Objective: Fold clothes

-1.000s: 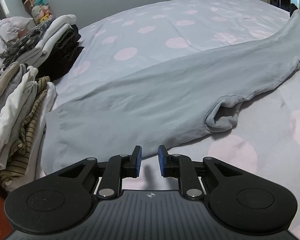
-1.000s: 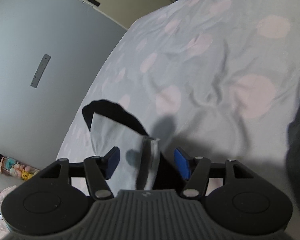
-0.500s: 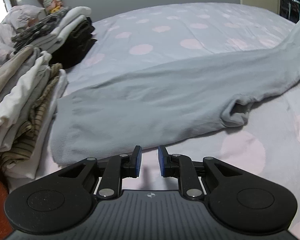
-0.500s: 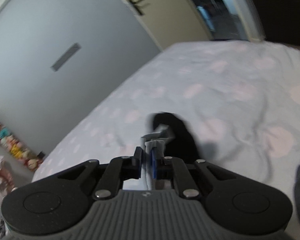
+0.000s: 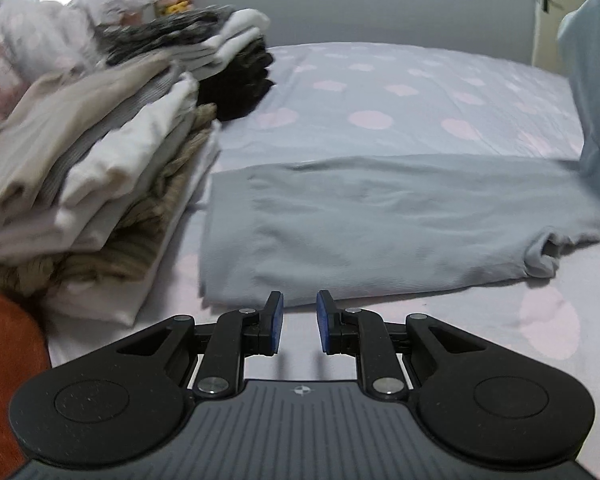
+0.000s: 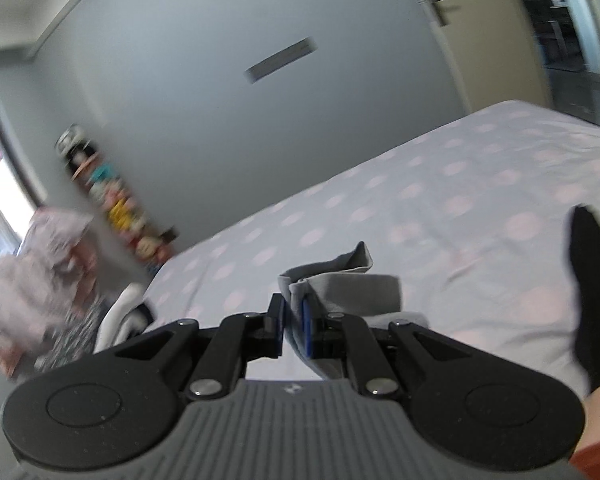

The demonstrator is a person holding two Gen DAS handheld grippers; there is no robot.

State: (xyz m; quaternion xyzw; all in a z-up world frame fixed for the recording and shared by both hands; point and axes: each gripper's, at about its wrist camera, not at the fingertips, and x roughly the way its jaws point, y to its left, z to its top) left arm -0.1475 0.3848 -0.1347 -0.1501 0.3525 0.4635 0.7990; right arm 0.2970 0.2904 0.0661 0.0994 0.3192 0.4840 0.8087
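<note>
A long grey garment [image 5: 380,224] lies flat across the polka-dot bed [image 5: 400,92]. Its right end rises off the bed [image 5: 592,80] at the frame's right edge. My left gripper [image 5: 299,324] hovers just in front of the garment's near hem, its jaws a small gap apart with nothing between them. My right gripper [image 6: 294,330] is shut on the garment's grey cuff [image 6: 340,284] and holds it high above the bed.
A tall stack of folded clothes [image 5: 100,168] stands at the left, with a second pile of white and dark clothes [image 5: 236,56] behind it. An orange thing [image 5: 4,360] sits at the near left. A dark sock [image 6: 592,292] lies on the bed at the right.
My right gripper closed on the grey cuff and lifted it, swinging left. The garment's right end now hangs upward. My left gripper dropped lower and nearer the hem.
</note>
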